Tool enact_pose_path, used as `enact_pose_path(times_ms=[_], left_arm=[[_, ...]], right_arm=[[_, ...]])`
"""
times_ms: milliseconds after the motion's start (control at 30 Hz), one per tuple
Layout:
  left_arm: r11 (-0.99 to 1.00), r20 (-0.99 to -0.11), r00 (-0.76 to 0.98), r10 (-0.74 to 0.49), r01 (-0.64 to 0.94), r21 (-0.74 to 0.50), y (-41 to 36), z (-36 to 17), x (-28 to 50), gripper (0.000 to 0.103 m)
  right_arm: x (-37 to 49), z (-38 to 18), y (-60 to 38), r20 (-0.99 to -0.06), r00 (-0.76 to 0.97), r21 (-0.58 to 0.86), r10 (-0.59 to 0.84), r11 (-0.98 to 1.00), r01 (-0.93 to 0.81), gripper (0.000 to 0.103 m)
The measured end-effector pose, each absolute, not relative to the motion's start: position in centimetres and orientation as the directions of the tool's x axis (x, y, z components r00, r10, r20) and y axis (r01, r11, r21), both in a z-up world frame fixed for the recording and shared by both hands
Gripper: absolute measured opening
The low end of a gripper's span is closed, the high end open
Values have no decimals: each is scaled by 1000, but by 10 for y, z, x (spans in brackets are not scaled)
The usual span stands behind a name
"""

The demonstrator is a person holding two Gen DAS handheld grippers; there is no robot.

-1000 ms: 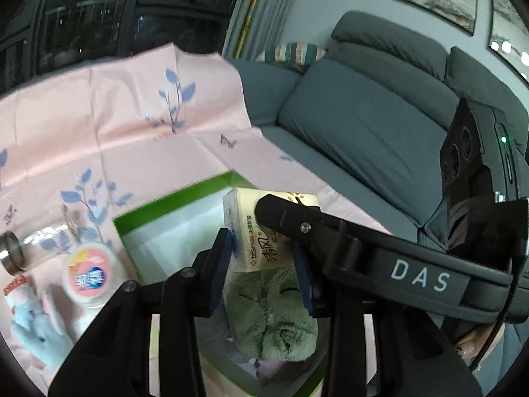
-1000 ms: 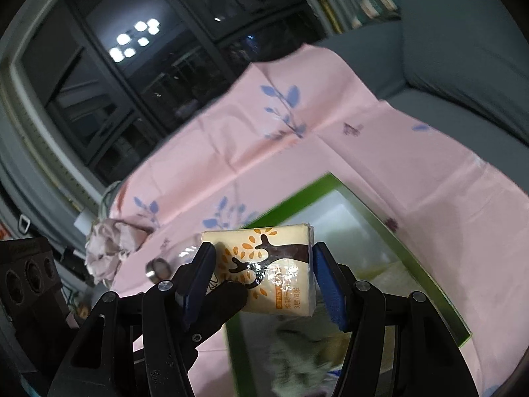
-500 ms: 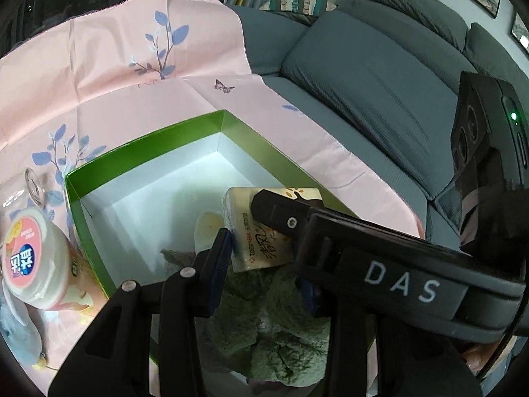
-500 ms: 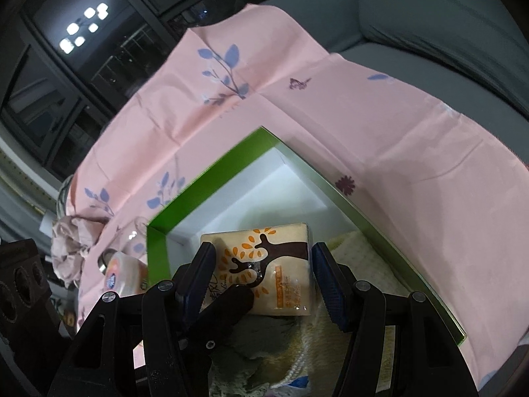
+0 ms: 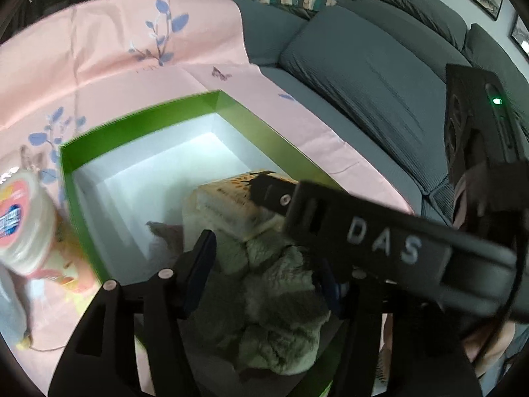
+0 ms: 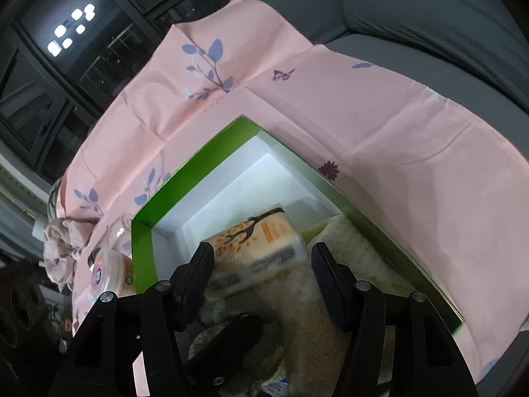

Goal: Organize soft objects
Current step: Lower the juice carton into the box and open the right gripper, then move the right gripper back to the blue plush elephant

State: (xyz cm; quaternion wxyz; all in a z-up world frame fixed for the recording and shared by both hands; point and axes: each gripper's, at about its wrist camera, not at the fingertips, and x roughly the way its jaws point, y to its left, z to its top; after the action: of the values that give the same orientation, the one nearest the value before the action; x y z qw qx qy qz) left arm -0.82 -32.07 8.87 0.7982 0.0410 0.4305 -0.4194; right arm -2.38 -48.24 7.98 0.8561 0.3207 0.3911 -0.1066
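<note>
A yellow tissue pack (image 6: 254, 248) with a tree print lies tilted in the green box (image 6: 198, 165), resting on soft cloths. My right gripper (image 6: 261, 271) is open around the pack, its pads apart from it. My left gripper (image 5: 264, 264) is open above a grey-green plush cloth (image 5: 281, 304) in the box (image 5: 139, 122). The right gripper's finger (image 5: 274, 195) crosses over the pack (image 5: 228, 205) in the left wrist view. A cream towel (image 6: 357, 248) lies in the box beside the pack.
A round white tub (image 5: 20, 221) stands left of the box on the pink leaf-print cloth (image 5: 132, 49); it also shows in the right wrist view (image 6: 105, 271). A crumpled pink cloth (image 6: 62, 244) lies further left. A grey sofa (image 5: 380, 82) runs along the right.
Both grippers lowered the tissue pack into the box. Both have opened and the pack has dropped, tilted, onto the cloths.
</note>
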Motion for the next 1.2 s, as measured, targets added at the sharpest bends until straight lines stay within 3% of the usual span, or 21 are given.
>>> enact_pose_path(times_ms=[100,200,333,433,500,700,900,967,1200], left_arm=[[643,-695,306,-650,710,-288,-309,101,-17,66],[639,-661,334,-672,713,-289,-289,117,-28,78],[642,-615,366,-699,700,-314,-256,132,-40,82],[659,-599,391,-699,677,-327,-232,140,-47,87],[675,-580,421,-698,657,-336,-214,143,-53,91],[733,-547,513,-661,596,-327,-158,149,-65,92],[858,-603,627,-494,466,-218,-111,145,-56,93],[877,-592,654,-471,417,-237,-93,141,-54,93],[895,-612,653,-446,315,-316,-63,126,-37,93]], right_arm=[[-31,87,-481,-722,691,463,39,770,440,65],[-42,98,-479,-682,731,470,1,767,437,76],[-53,114,-468,-593,805,476,-14,800,364,78],[-62,124,-455,-534,845,482,-6,820,310,90],[-65,130,-444,-510,860,463,-3,842,277,90],[-62,137,-416,-501,865,428,23,875,224,90],[-69,150,-399,-403,912,475,75,869,138,92],[-71,155,-391,-363,927,490,96,866,102,101],[-63,159,-358,-338,931,455,140,890,32,103]])
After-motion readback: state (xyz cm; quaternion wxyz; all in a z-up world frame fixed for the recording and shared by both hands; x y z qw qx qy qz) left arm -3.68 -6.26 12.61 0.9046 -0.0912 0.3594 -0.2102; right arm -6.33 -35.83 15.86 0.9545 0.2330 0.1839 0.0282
